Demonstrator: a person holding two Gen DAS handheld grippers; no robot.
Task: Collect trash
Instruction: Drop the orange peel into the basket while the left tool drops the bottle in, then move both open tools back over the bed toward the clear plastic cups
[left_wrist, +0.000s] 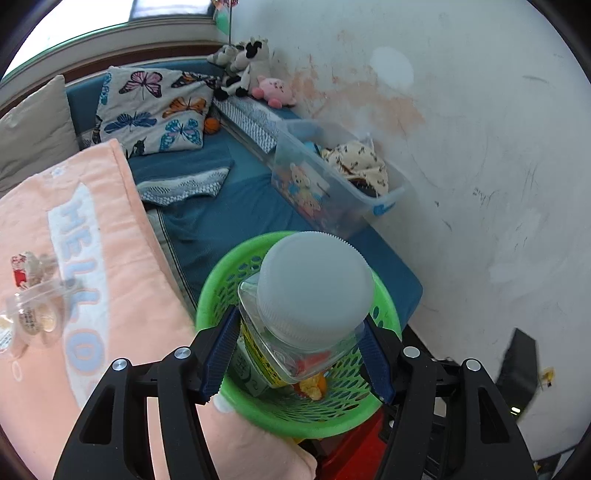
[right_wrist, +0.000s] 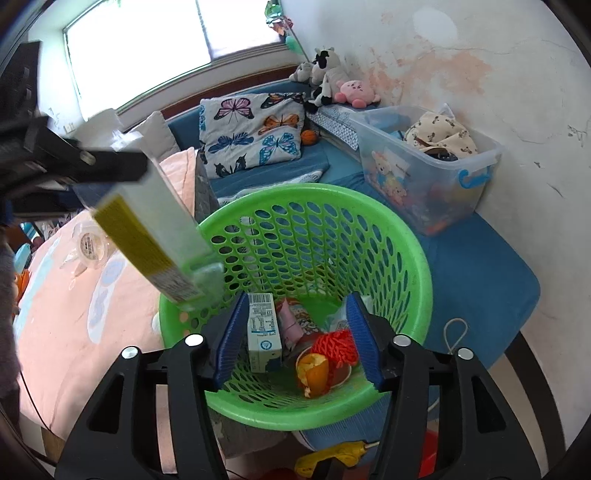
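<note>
Holding the jar (left_wrist: 314, 295) tight, the left gripper (left_wrist: 301, 354) should open only right over the green basket (left_wrist: 210, 295); the right gripper (right_wrist: 295, 339) is spread and holds nothing

Home bedroom, bed (right_wrist: 480, 254), butterfly pillow (right_wrist: 251, 129), plush toys (right_wrist: 332, 81)

A white-capped clear jar (left_wrist: 314, 295) hangs tilted over the trash-filled green basket (right_wrist: 406, 236).
</note>
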